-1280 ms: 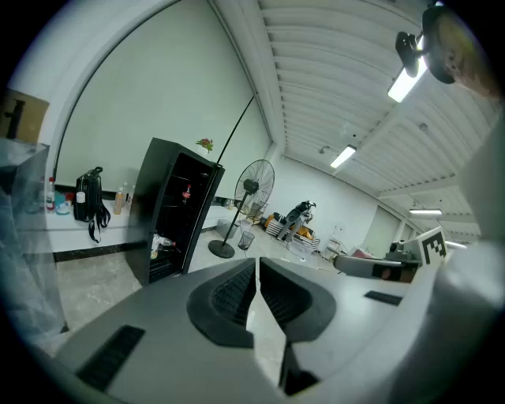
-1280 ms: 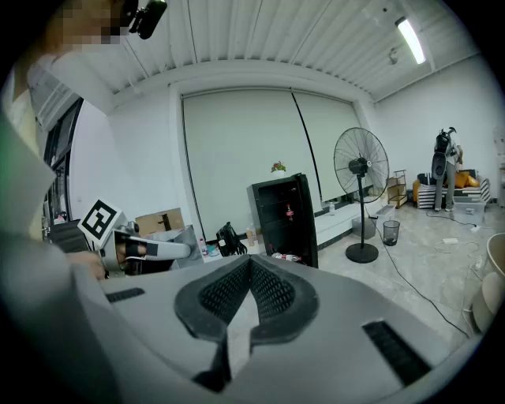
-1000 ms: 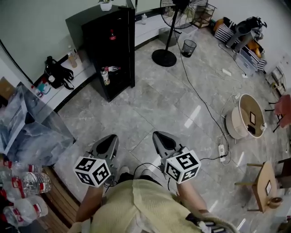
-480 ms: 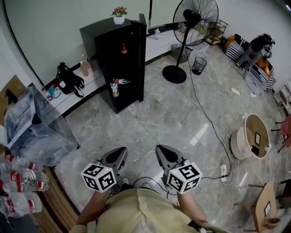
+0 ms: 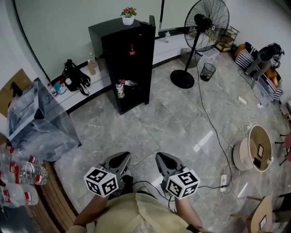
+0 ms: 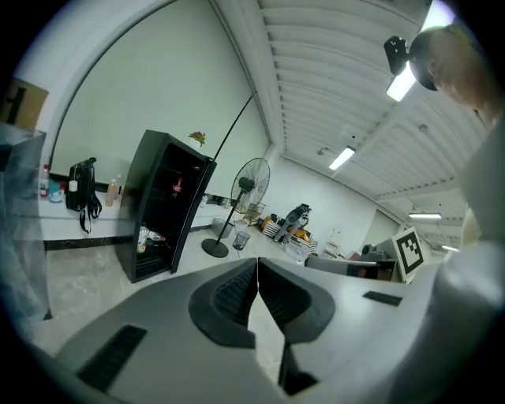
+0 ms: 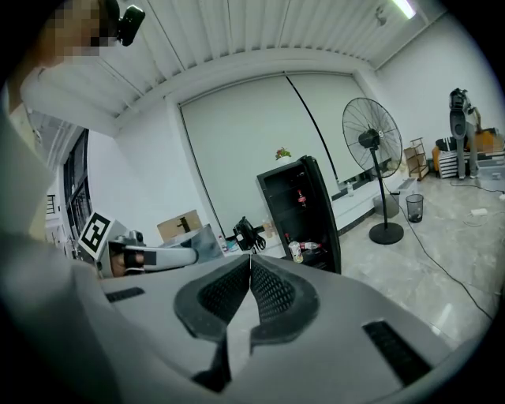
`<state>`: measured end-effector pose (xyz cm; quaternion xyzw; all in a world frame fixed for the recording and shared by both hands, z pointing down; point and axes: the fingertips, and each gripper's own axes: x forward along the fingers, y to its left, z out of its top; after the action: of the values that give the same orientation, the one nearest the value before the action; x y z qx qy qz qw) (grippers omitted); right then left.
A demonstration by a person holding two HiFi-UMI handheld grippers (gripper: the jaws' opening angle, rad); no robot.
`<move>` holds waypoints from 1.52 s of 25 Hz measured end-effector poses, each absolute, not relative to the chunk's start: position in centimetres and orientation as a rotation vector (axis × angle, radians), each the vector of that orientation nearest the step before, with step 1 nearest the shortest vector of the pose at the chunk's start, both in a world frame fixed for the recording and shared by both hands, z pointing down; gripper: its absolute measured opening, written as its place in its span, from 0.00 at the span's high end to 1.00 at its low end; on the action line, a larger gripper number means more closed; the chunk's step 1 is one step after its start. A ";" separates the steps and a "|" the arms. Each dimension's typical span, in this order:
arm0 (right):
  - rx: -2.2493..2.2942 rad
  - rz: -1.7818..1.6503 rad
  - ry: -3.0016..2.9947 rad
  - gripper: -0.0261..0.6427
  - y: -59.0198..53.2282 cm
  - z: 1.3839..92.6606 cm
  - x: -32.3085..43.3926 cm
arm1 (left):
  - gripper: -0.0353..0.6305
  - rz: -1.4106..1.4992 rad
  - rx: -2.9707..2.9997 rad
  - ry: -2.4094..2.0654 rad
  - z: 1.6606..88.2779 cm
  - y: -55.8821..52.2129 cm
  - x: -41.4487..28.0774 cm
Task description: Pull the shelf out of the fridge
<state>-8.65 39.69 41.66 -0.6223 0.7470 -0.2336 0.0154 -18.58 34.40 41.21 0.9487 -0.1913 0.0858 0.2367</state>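
A tall black fridge [image 5: 127,63] stands open across the room against the wall, also in the left gripper view as the fridge [image 6: 162,201] and in the right gripper view as the fridge [image 7: 304,209]. Inside it a red bottle [image 5: 132,49] stands on an upper shelf and bottles [image 5: 122,87] rest on a lower shelf. Both grippers are held close to my body, far from the fridge. My left gripper [image 5: 120,158] is shut and empty, its pads touching at the tips. My right gripper [image 5: 163,158] is shut and empty too.
A potted plant [image 5: 128,12] sits on the fridge top. A standing fan [image 5: 200,32] and small bin [image 5: 207,71] are to the fridge's right, with a cable across the floor. A clear box [image 5: 36,123] and water bottles [image 5: 20,175] lie at left. A round tub [image 5: 254,148] is at right.
The head view has shifted so the fridge and fan sit further right and lower in frame. Both grippers stay low near my body, drifting slightly down.
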 end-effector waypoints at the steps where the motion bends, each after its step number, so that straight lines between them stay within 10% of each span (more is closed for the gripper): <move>1: -1.931 -0.734 2.328 0.94 39.2 41.9 -8.7 | 0.92 0.237 2.587 -0.527 41.5 33.9 -18.7; 38: -1.716 -1.032 2.000 0.89 6.7 42.1 -2.2 | 0.92 0.198 2.572 -0.658 43.2 0.6 -13.6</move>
<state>-2.23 6.75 42.07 -0.5989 0.6981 -0.3604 0.1552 -13.57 0.56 43.19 0.9385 -0.2402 0.0722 0.2374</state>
